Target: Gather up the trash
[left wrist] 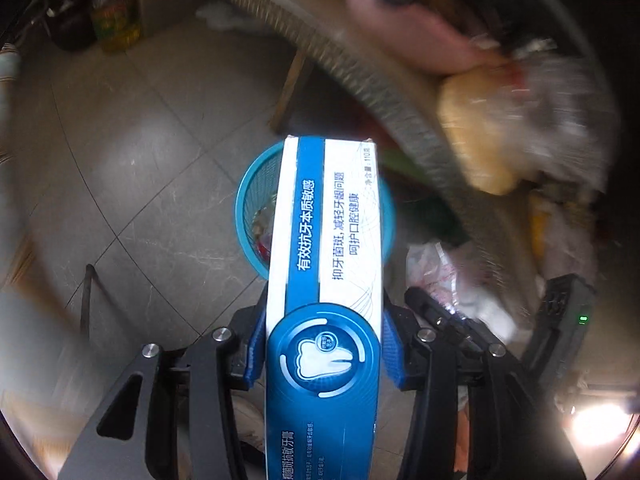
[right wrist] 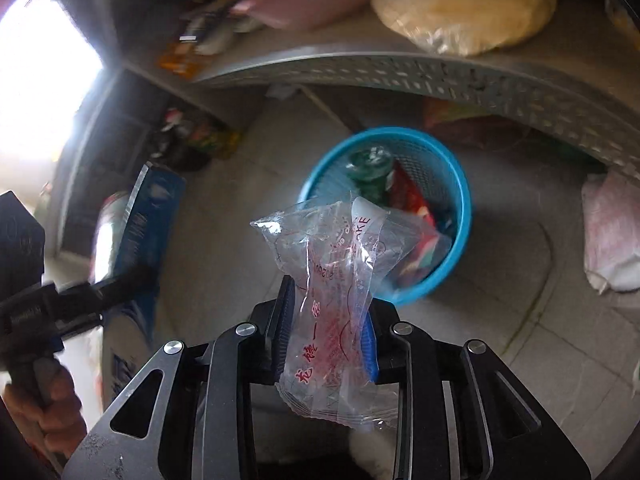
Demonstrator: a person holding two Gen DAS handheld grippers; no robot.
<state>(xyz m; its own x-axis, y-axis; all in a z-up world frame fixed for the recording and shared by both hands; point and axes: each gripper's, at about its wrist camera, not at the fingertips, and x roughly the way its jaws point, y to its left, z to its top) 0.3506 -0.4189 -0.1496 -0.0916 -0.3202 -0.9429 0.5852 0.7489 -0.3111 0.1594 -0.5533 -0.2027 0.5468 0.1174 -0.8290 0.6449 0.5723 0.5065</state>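
Note:
My left gripper (left wrist: pixel 326 340) is shut on a long blue-and-white toothpaste box (left wrist: pixel 320 220), which points forward over a blue mesh basket (left wrist: pixel 248 200) on the tiled floor. My right gripper (right wrist: pixel 328 328) is shut on a crumpled clear plastic wrapper (right wrist: pixel 332 264) with red print, held just short of the same basket (right wrist: pixel 460 208). Inside the basket lie a green bottle (right wrist: pixel 370 176) and a red packet (right wrist: pixel 412 196). At the left of the right wrist view, the toothpaste box (right wrist: pixel 148 216) shows again, with a person's hand (right wrist: pixel 52 408) below it.
A grey perforated table edge (right wrist: pixel 400 72) curves above the basket, bearing a bagged yellow lump (right wrist: pixel 460 4) and pink things. A white-pink plastic bag (right wrist: pixel 608 240) lies on the floor to the right. Oil bottles (left wrist: pixel 116 20) stand by the far wall.

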